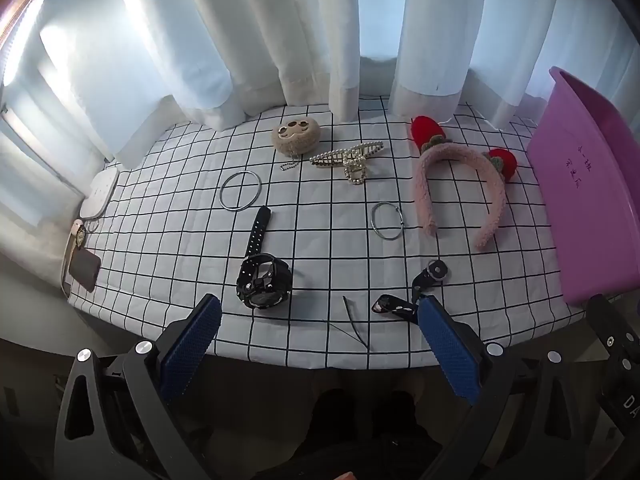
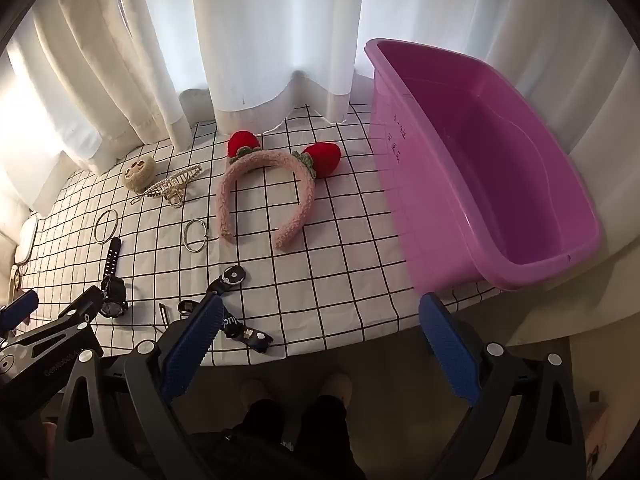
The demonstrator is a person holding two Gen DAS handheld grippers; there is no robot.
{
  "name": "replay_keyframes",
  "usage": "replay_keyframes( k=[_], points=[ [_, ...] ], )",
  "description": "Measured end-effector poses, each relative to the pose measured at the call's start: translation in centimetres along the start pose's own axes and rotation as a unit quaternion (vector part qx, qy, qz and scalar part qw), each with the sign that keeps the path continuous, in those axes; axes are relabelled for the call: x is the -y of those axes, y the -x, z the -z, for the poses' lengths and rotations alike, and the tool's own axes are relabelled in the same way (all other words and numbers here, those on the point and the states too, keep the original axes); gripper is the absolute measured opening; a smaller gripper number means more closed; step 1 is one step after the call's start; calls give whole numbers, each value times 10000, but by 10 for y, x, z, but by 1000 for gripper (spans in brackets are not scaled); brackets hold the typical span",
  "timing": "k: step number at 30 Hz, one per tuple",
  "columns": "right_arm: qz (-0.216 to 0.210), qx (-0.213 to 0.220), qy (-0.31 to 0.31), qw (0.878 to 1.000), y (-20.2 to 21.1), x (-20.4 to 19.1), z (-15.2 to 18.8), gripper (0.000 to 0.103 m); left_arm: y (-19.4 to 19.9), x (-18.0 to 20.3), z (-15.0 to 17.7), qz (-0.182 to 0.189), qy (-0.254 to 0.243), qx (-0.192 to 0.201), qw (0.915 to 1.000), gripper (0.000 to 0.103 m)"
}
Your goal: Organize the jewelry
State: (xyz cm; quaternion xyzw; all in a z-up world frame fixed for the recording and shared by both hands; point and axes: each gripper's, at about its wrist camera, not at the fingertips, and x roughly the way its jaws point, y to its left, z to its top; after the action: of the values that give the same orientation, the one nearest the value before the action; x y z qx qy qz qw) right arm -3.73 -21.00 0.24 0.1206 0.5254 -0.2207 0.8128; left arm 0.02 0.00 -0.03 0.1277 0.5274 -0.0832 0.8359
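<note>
On the checked cloth lie a black watch (image 1: 262, 276) (image 2: 112, 280), two silver bangles (image 1: 240, 191) (image 1: 387, 220), a pearl hair claw (image 1: 347, 157) (image 2: 174, 186), a beige plush charm (image 1: 295, 137) (image 2: 139, 173), a pink strawberry headband (image 1: 460, 184) (image 2: 266, 196), a dark patterned strap (image 1: 404, 304) (image 2: 244, 328) and a thin black hairpin (image 1: 354, 322). An empty purple tub (image 2: 500, 184) (image 1: 588, 208) stands at the right. My left gripper (image 1: 320, 340) is open at the table's front edge, near the watch. My right gripper (image 2: 320, 336) is open before the tub.
White curtains (image 1: 280, 40) hang along the table's far edge. A white case (image 1: 100, 192) and small brown items (image 1: 84, 264) lie at the far left edge. The person's feet (image 2: 296, 396) show on the floor below the front edge.
</note>
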Motion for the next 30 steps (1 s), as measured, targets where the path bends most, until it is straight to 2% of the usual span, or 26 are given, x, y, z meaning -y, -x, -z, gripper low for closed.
replay_keyframes(
  k=[4, 5, 10, 15, 17, 30],
  points=[
    [18, 31, -12, 10000, 3, 1, -3, 94, 1, 0, 1, 1, -6, 1, 10000, 97],
    [22, 38, -17, 10000, 4, 1, -4, 94, 1, 2, 11, -4, -9, 8, 10000, 97],
    [-12, 36, -31, 10000, -1, 1, 10, 94, 0, 6, 21, -12, -8, 38, 10000, 97],
    [-9, 6, -51, 10000, 0, 3, 7, 94, 9, 7, 39, -25, -2, 117, 9999, 97],
    [-8, 12, -44, 10000, 3, 3, 7, 94, -1, 6, 15, 4, -71, -55, 10000, 97],
    [-2, 36, -56, 10000, 6, 5, 7, 94, 4, 8, 15, -2, -89, 6, 10000, 97]
  ],
)
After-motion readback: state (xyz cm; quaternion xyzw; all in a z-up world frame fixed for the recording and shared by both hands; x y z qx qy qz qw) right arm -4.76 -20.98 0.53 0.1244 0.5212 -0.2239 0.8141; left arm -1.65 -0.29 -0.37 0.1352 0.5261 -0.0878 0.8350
